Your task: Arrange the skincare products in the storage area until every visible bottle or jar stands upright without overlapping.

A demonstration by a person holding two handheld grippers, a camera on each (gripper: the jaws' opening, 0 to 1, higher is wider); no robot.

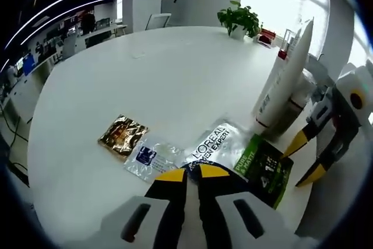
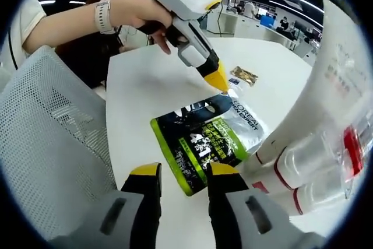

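1. The left gripper (image 1: 191,173) hovers over the flat sachets on the white tabletop (image 1: 169,80), jaws nearly closed, empty.
2. The right gripper (image 2: 183,171) hangs by the green sachet (image 2: 198,151), jaws parted, empty.
3. The white tube (image 1: 285,77) stands upright, leaning slightly; it looks light, slippery, best gripped mid-body.

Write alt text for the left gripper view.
The left hand-held gripper, jaws nearly together, hovers over flat sachets on a round white table: a gold sachet, a silver L'Oreal sachet, a green packet. A white tube stands upright beside the right hand-held gripper.
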